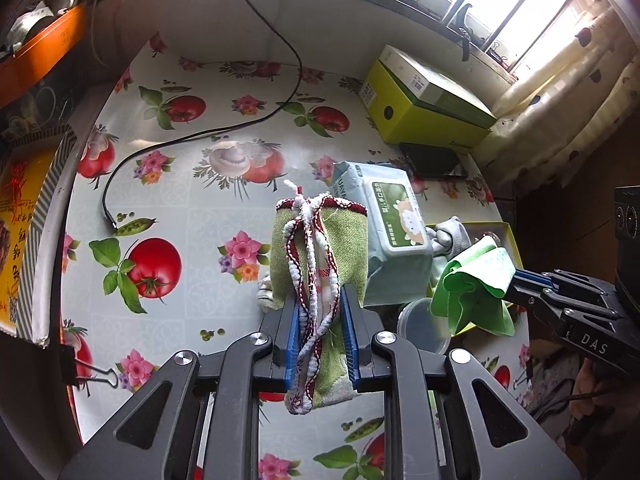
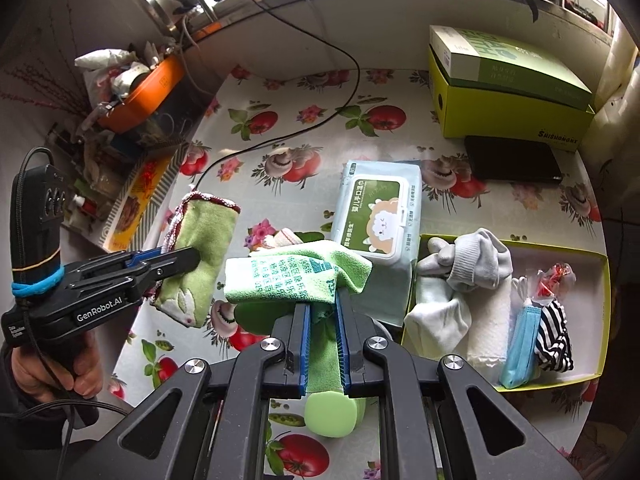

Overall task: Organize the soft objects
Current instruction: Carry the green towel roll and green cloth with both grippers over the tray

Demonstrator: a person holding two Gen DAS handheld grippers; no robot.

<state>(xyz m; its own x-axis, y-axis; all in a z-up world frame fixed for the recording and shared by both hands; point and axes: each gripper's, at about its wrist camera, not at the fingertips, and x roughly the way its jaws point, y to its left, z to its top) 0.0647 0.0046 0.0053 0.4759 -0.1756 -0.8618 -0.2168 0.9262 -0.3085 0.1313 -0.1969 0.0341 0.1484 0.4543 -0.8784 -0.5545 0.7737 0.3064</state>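
We hold a green towel (image 1: 320,240) with red-and-white trim pinched between our left gripper (image 1: 320,344) fingers, and a green cloth (image 2: 296,276) clamped in our right gripper (image 2: 324,344), both lifted above the table (image 1: 192,184). We judge this the carrying step; next, each needs lowering into the yellow tray (image 2: 560,378) beside the socks (image 2: 468,264).
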